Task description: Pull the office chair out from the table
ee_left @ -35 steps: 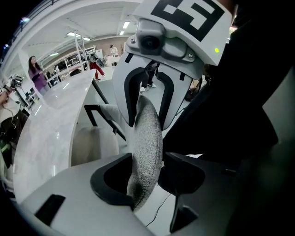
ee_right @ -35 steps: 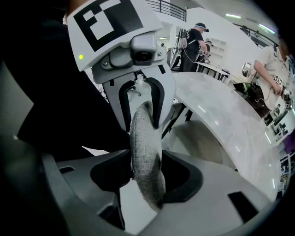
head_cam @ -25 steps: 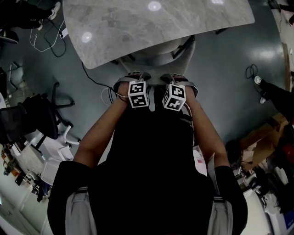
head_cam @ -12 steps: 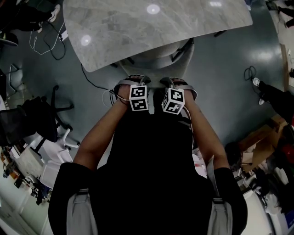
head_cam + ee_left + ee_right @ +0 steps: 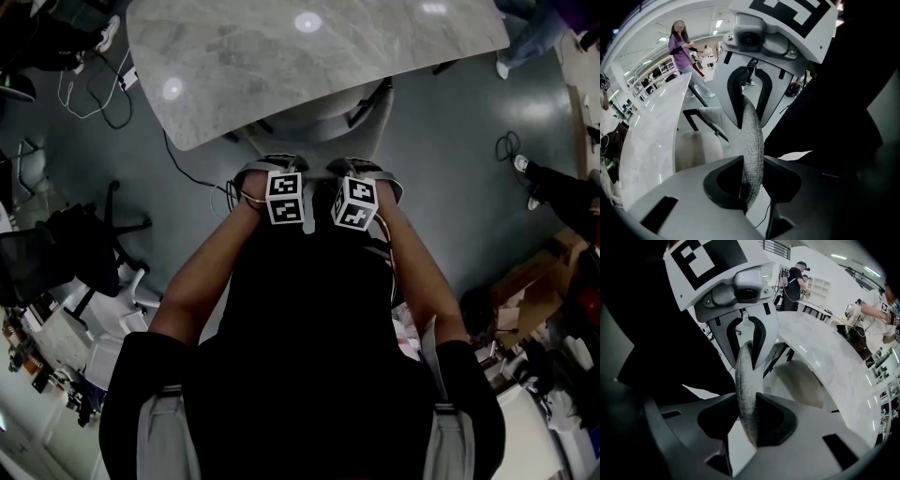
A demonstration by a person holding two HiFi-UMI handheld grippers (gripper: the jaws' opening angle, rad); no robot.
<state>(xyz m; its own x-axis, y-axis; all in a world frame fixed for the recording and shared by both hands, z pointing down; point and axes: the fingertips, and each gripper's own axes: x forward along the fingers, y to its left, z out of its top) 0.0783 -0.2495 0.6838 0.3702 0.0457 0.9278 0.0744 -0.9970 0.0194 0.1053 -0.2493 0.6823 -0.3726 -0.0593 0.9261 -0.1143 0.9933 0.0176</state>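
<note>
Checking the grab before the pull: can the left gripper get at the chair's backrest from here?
Likely yes: the jaws of the left gripper are closing around the backrest edge, nothing in the way.

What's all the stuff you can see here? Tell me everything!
table: one, pale marble, top of the head view.
office chair: one, light grey, tucked under the table.
black chair: one, far left.
cables: several, mostly black, beside the table's left corner.
cardboard boxes: a few, brown, at right.
left tool: one, grey, jaws closing on the office chair's back edge.
right tool: one, grey, closing on the same edge.
</note>
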